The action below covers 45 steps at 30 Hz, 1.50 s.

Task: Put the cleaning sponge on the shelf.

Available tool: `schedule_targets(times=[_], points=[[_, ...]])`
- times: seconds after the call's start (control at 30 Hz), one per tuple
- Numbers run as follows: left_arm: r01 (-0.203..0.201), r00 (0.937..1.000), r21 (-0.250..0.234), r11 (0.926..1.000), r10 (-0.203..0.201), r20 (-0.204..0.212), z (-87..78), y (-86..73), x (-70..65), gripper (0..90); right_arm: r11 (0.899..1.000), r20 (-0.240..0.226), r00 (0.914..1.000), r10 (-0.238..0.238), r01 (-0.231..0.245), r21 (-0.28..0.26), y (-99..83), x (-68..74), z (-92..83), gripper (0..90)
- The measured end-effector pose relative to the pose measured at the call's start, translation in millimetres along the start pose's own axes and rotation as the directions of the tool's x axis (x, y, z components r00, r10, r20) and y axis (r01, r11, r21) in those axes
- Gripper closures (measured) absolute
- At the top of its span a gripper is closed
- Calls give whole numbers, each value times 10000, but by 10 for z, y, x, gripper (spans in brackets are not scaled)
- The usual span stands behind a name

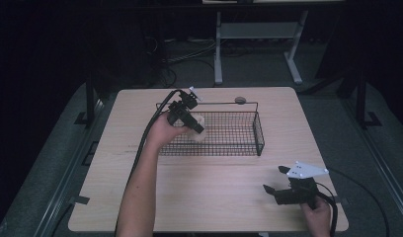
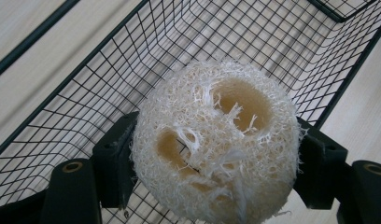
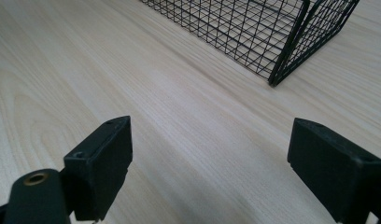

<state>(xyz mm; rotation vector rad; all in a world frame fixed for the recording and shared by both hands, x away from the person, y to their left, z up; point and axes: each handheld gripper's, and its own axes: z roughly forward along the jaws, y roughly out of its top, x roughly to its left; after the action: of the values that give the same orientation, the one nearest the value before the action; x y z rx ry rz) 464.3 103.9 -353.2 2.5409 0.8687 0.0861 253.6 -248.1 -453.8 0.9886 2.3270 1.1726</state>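
A pale, fibrous loofah sponge (image 2: 216,140) with two hollow holes sits clamped between the jaws of my left gripper (image 1: 195,126), which is shut on it. It hangs inside the left end of a black wire basket (image 1: 239,133), just above the mesh floor (image 2: 132,70). The loofah (image 1: 197,129) shows as a small pale lump in the high view. My right gripper (image 1: 276,180) rests low over the table's near right corner, open, with bare wood between its jaws (image 3: 212,154). A corner of the basket (image 3: 277,46) lies ahead of it.
The basket stands at the middle back of a light wooden table (image 1: 214,192). A small round disc (image 1: 240,100) lies behind the basket's far rim. A white desk frame (image 1: 259,44) and cables stand on the dark floor beyond.
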Motion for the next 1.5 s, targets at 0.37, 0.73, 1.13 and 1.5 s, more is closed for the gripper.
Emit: schedule_targets(times=[0.37,0.73,1.13,1.5], points=[[182,9997,126,9998,-184,176,187,-62,39,272,10000,-36,10000,52,-52,15,-1,1,1,134],[362,9993,238,9991,-364,66,302,-75,70,272,10000,-38,10000,30,-30,24,1,5,2,135],[422,9990,580,9974,-429,99,407,-100,100,269,10000,-63,10000,33,-33,17,0,5,0,135],[440,9990,633,9970,-443,24,404,-111,111,260,10000,-66,10000,-4,4,-40,3,7,-2,135]])
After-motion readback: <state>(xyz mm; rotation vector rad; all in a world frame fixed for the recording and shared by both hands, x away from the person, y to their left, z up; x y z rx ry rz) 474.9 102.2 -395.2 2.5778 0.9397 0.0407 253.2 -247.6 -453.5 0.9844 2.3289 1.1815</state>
